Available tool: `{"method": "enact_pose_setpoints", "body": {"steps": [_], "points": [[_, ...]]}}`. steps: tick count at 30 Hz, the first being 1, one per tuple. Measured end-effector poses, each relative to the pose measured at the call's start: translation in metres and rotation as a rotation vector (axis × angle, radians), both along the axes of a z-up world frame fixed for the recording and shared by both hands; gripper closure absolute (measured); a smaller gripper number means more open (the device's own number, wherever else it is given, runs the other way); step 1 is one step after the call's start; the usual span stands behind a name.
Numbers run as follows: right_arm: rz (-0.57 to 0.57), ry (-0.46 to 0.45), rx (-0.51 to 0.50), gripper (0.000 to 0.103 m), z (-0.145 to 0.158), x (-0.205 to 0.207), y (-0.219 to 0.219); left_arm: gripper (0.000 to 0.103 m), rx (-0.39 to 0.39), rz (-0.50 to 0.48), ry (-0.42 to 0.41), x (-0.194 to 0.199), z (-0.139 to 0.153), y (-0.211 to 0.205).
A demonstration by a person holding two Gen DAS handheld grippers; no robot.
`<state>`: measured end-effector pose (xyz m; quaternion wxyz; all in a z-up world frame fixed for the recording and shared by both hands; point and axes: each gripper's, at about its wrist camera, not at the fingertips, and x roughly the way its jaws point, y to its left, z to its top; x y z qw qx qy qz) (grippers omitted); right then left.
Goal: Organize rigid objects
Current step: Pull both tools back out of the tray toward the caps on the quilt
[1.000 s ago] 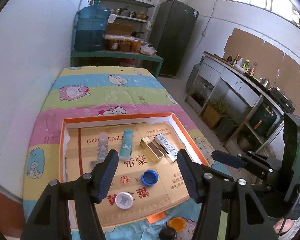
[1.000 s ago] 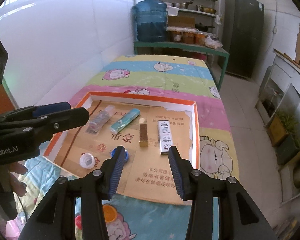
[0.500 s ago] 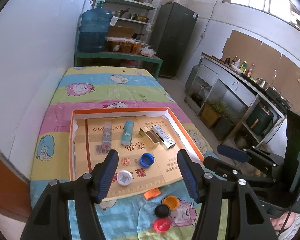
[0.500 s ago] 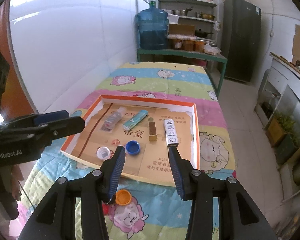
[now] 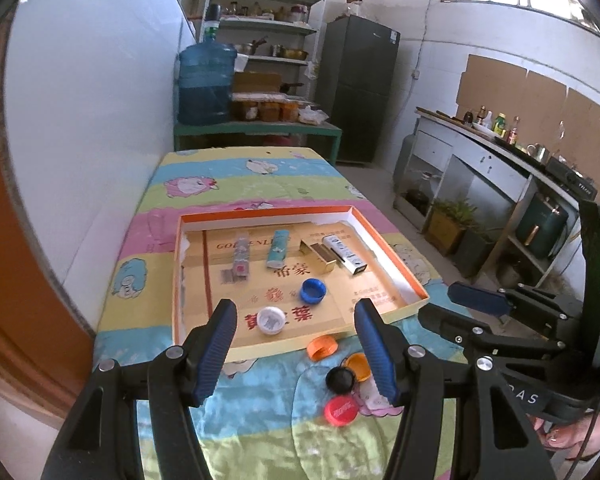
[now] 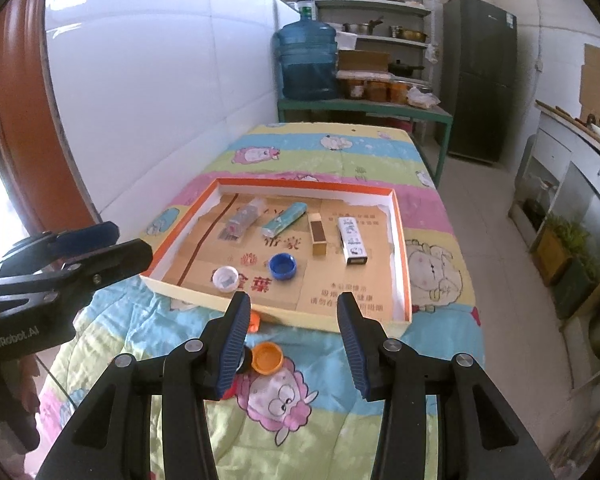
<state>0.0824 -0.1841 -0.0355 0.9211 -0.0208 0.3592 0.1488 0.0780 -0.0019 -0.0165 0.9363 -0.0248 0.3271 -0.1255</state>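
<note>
An orange-rimmed cardboard tray [image 5: 260, 214] [image 6: 300, 182] lies on the cartoon-print cloth. Inside it are a clear lighter [image 5: 240, 258], a teal lighter [image 5: 278, 248], a gold box [image 5: 320, 258], a white box [image 5: 346, 256], a blue cap [image 5: 313, 291] and a white cap [image 5: 271, 320]. In front of the tray, on the cloth, lie two orange caps [image 5: 322, 347] [image 6: 266, 357], a black cap [image 5: 340, 380] and a red cap [image 5: 339, 411]. My left gripper [image 5: 294, 308] hangs open above the tray's near edge, holding nothing. My right gripper [image 6: 293, 298] is open and empty beside it.
A white wall runs along the table's left side. A green bench with a blue water jug [image 5: 206, 84] stands beyond the far end. A dark fridge [image 5: 358, 88] and a kitchen counter [image 5: 480, 148] line the right, across a floor aisle.
Both grippers have drawn back from over the tray toward the near end of the table. The loose caps on the cloth have come into view. Jaws stay as wide as before.
</note>
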Motion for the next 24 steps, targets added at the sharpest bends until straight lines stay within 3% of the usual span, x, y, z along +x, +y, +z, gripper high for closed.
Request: {"method": "enact_pose_setpoints", "body": {"steps": [24], "points": [[-0.032, 0.026, -0.001, 0.057, -0.045, -0.034, -0.003, 0.042, 0.046, 0.031, -0.005, -0.041, -0.044, -0.014]]}}
